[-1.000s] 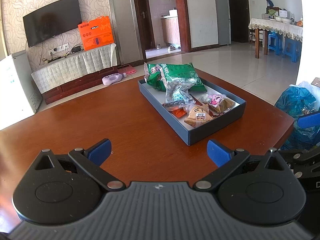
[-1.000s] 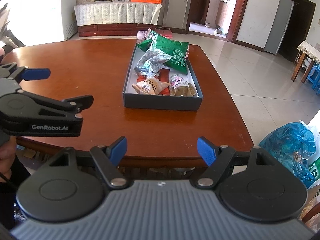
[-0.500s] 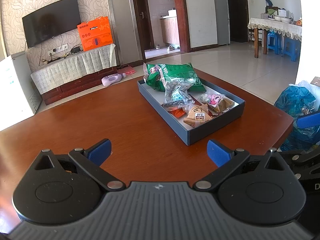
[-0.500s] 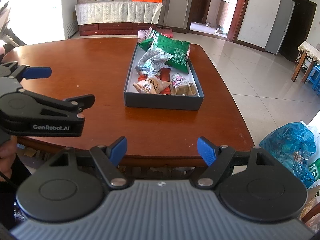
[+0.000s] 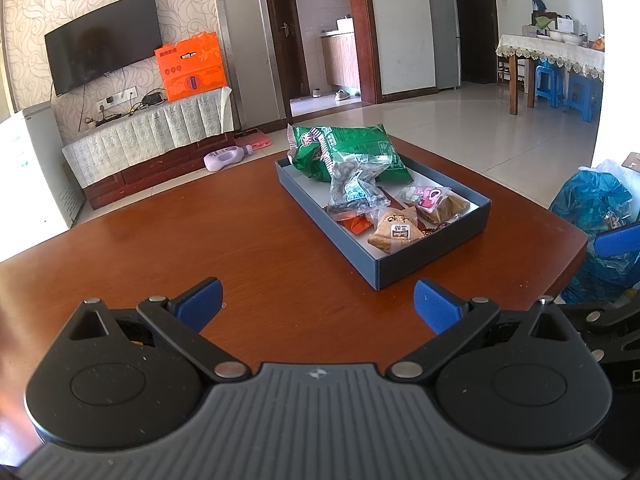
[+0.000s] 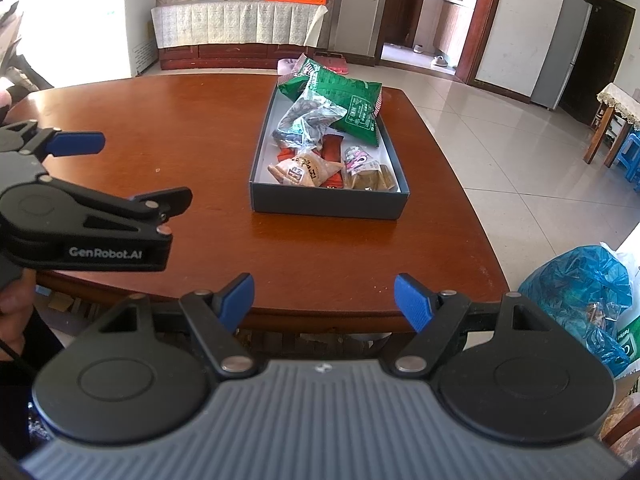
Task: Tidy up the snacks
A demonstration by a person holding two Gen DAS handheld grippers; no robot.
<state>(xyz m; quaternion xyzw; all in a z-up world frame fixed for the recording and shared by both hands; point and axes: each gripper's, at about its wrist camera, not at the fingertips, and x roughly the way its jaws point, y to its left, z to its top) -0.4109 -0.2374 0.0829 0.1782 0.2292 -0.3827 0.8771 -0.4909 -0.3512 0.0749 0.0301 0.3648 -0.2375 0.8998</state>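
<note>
my left gripper (image 5: 318, 300) and right gripper (image 6: 324, 298) both spread wide with nothing between, short of the snack tray (image 6: 326, 204), tray on the wooden table (image 6: 160, 120)

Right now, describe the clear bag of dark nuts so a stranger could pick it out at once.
Find the grey-blue tray on the red-brown wooden table. Inside it, the clear bag of dark nuts lies partly on the big green snack bag at the far end. It is the only see-through packet, showing dark brown pieces through crinkled plastic.
</note>
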